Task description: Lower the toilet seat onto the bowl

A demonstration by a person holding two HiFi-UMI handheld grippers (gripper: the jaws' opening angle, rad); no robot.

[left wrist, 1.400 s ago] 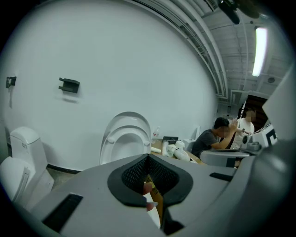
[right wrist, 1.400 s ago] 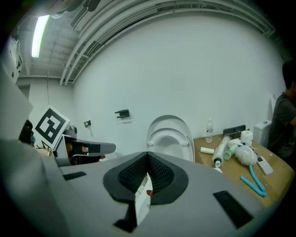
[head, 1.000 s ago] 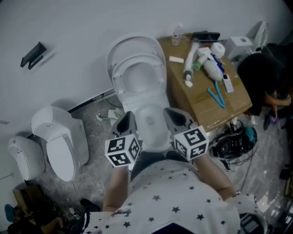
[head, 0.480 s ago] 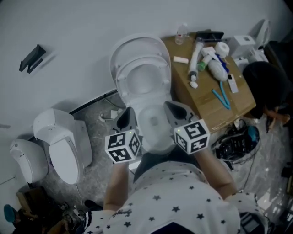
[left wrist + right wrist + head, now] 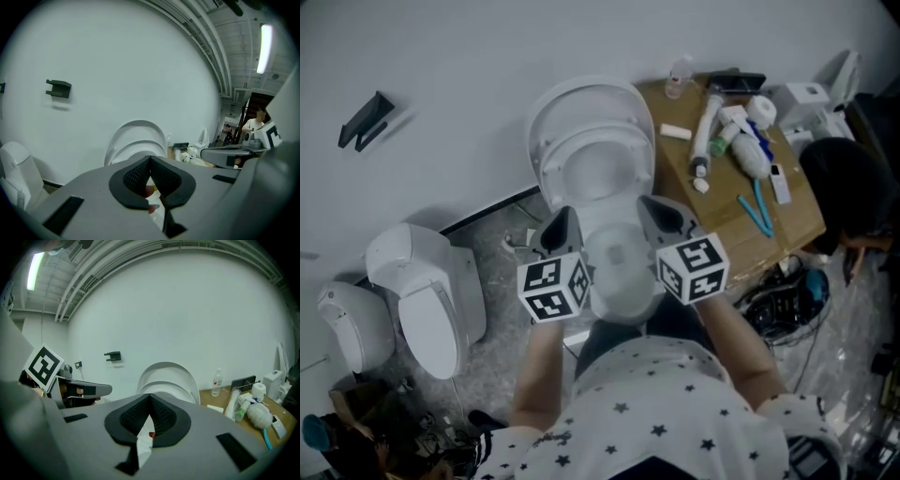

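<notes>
A white toilet stands against the wall with its lid [image 5: 591, 103] and seat [image 5: 592, 159] both raised. The bowl [image 5: 617, 267] lies below them, between my two grippers. My left gripper [image 5: 562, 225] hovers at the bowl's left edge, shut and empty. On the bowl's right side my right gripper [image 5: 651, 210] is also shut and empty. In the left gripper view the closed left gripper [image 5: 150, 160] points at the raised lid [image 5: 136, 138]. In the right gripper view the right gripper [image 5: 150, 397] is closed below the lid [image 5: 166, 373]. Neither touches the seat.
A cardboard box [image 5: 727, 220] right of the toilet carries a bottle, tubes and a phone. Two other white toilets [image 5: 427, 291] stand at the left. A black bracket [image 5: 366, 114] hangs on the wall. Cables [image 5: 783, 291] lie on the floor; a person [image 5: 844, 187] crouches at the right.
Both grippers have moved forward together toward the wall, coming up along the sides of the bowl. Their jaws stayed shut.
</notes>
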